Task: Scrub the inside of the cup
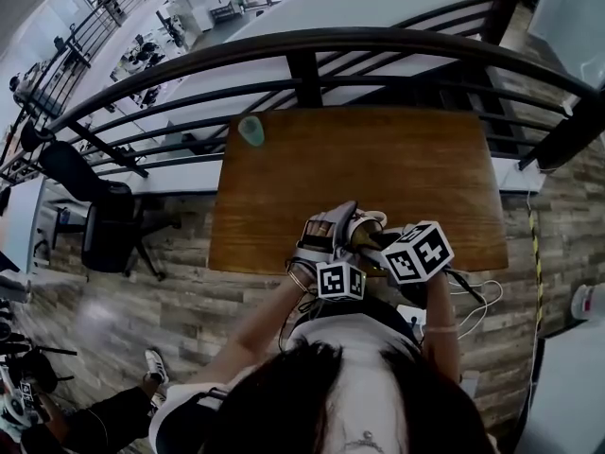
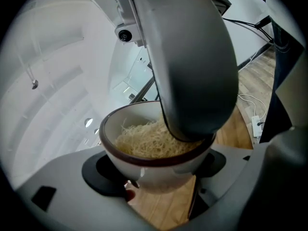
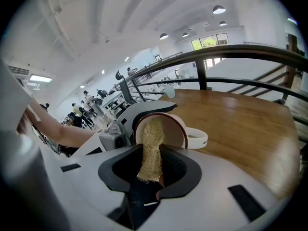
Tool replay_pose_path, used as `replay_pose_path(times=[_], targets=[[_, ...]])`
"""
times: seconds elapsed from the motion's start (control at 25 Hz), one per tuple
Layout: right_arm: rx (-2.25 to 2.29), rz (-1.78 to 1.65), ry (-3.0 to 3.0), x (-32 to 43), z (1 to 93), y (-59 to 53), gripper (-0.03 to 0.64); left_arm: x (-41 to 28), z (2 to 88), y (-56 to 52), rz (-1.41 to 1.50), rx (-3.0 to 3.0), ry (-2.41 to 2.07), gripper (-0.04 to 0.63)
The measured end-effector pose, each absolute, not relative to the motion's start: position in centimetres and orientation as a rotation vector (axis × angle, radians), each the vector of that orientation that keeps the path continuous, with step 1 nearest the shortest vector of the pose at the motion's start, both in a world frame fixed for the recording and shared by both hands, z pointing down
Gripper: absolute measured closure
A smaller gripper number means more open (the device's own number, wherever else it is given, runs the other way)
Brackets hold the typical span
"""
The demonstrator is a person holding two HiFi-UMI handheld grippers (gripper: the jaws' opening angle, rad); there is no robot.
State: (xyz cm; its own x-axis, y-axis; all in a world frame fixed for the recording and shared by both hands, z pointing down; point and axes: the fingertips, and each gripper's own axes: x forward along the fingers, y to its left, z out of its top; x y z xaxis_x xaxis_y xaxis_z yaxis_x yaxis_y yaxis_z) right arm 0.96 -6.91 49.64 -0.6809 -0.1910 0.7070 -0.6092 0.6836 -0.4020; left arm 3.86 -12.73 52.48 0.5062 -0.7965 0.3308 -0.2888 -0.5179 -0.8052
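A white cup (image 2: pixel 144 166) with a dark rim sits tilted between the jaws of my left gripper (image 2: pixel 154 173), which is shut on its body. Inside it lies a pale fibrous scrubber (image 2: pixel 144 139). My right gripper (image 3: pixel 151 170) is shut on that scrubber (image 3: pixel 151 148), whose far end pushes into the mouth of the cup (image 3: pixel 177 129). The cup's handle (image 3: pixel 198 139) points right. In the head view both grippers meet over the table's near edge, the left gripper (image 1: pixel 326 242) beside the right gripper (image 1: pixel 386 246), with the cup (image 1: pixel 364 231) between them.
The brown wooden table (image 1: pixel 397 159) stretches away from me. A small teal cup (image 1: pixel 250 130) stands at its far left corner. A black metal railing (image 1: pixel 302 64) runs behind the table. White cables (image 1: pixel 482 301) lie on the floor at the right.
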Motion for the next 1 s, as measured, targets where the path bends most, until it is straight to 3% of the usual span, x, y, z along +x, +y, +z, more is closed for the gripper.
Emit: replay_pose_path(times=[1.0], targets=[[0.625, 1.229, -2.531, -0.3, 46.9, -9.4, 0.515, 3.1, 50.5, -14.2, -0.884, -2.056, 0.962, 0.189]])
